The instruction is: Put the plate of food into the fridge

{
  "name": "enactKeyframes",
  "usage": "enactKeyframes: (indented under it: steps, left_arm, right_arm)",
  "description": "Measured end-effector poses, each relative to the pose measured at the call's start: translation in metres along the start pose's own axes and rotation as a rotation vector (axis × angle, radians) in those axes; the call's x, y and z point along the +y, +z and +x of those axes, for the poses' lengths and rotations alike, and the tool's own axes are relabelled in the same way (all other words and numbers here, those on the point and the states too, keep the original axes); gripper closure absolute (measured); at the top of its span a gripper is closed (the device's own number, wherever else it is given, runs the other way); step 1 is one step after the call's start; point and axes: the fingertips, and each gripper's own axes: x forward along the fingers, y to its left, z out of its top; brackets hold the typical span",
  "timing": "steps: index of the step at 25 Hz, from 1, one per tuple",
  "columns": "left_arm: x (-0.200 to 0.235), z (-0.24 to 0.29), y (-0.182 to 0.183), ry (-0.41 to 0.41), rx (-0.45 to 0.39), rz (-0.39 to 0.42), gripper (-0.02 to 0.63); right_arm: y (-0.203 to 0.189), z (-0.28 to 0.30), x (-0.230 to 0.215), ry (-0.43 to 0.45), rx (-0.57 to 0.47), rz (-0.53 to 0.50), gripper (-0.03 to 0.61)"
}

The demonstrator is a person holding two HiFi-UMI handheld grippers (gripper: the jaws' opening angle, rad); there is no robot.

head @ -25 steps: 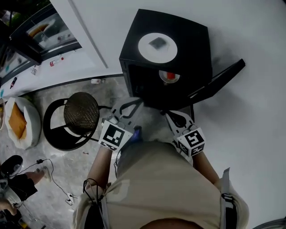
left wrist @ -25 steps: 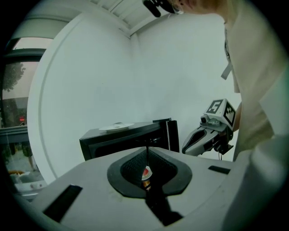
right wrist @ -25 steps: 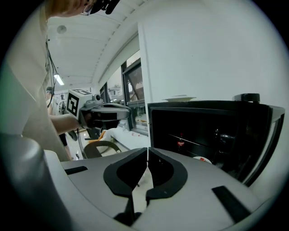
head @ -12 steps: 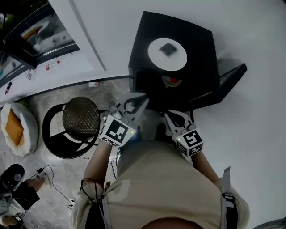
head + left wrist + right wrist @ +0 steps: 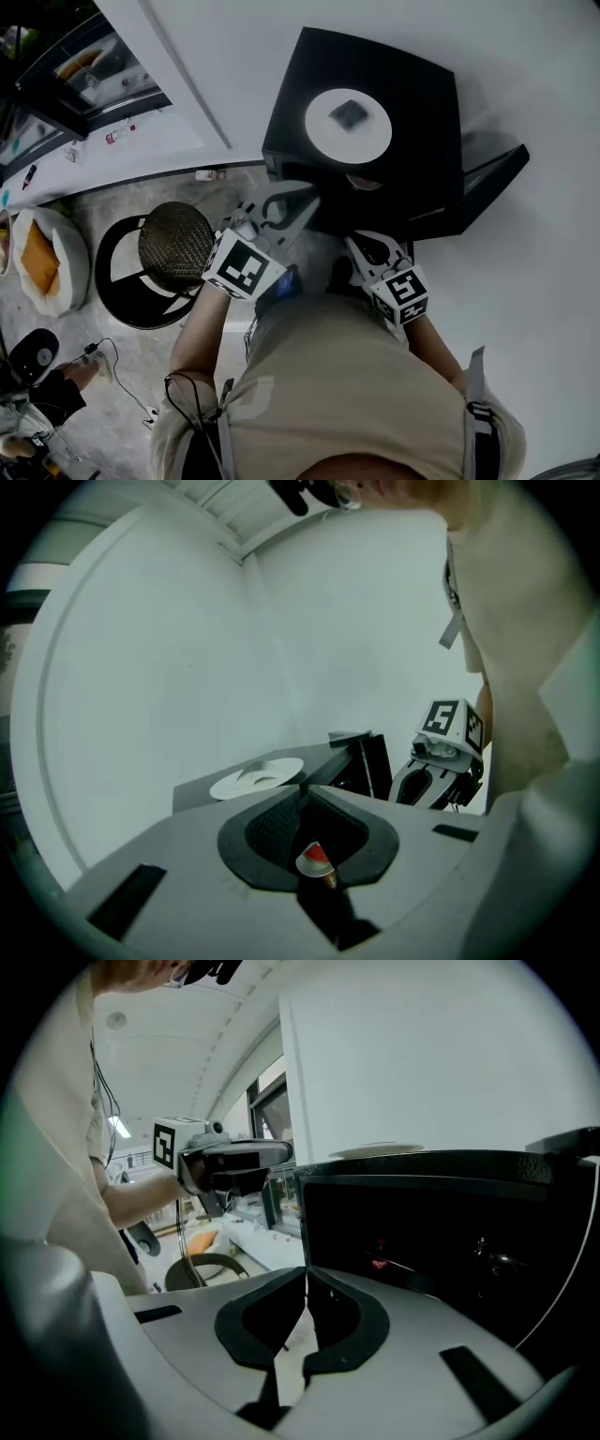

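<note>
Since a second ago the left gripper [image 5: 302, 200] has lifted nearer the open black fridge [image 5: 412, 112], and with both it and the right gripper [image 5: 357, 244] clenched empty, the plate of food [image 5: 364, 181] sits inside, just ahead of both.

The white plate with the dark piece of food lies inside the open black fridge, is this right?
No. The white plate lies on top of the open black fridge, not inside it; the head view shows this.
</note>
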Motion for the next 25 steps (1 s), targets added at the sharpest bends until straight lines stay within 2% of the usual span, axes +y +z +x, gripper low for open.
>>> enactKeyframes:
  steps: [4, 6, 7, 8, 9, 10, 13, 16, 20, 22, 25]
  left_arm:
    - [0.015, 0.005, 0.010, 0.023, -0.022, -0.047, 0.592]
    - [0.017, 0.006, 0.011, -0.006, -0.006, -0.066, 0.591]
    - [0.015, 0.007, 0.012, -0.030, 0.010, -0.063, 0.575]
    - [0.012, 0.009, 0.013, -0.054, 0.029, -0.051, 0.498]
    - [0.009, 0.011, 0.015, -0.073, 0.051, -0.028, 0.427]
    - [0.006, 0.013, 0.015, -0.088, 0.079, 0.009, 0.388]
    - [0.002, 0.023, 0.010, -0.111, 0.180, 0.161, 0.331]
    - [0.004, 0.037, 0.003, -0.113, 0.259, 0.294, 0.324]
    - [0.010, 0.054, -0.008, -0.120, 0.338, 0.410, 0.324]
    - [0.012, 0.059, -0.014, -0.138, 0.381, 0.452, 0.324]
    - [0.015, 0.064, -0.020, -0.162, 0.413, 0.474, 0.324]
  right_arm:
    - [-0.002, 0.001, -0.006, 0.027, 0.002, -0.004, 0.557]
    - [-0.003, 0.001, -0.009, 0.039, 0.002, -0.003, 0.557]
    - [-0.004, 0.001, -0.010, 0.046, 0.002, 0.002, 0.557]
    - [-0.005, 0.001, -0.011, 0.054, 0.001, 0.010, 0.557]
    - [-0.006, 0.000, -0.012, 0.064, -0.001, 0.018, 0.557]
    - [-0.006, 0.001, -0.012, 0.074, -0.005, 0.028, 0.557]
    - [-0.005, 0.002, -0.012, 0.095, -0.015, 0.046, 0.557]
    - [-0.007, 0.003, -0.012, 0.105, -0.016, 0.040, 0.557]
    - [-0.012, 0.003, -0.014, 0.112, -0.017, 0.038, 0.557]
    - [-0.013, 0.000, -0.016, 0.108, -0.015, 0.045, 0.557]
    - [-0.016, -0.004, -0.019, 0.098, -0.007, 0.063, 0.557]
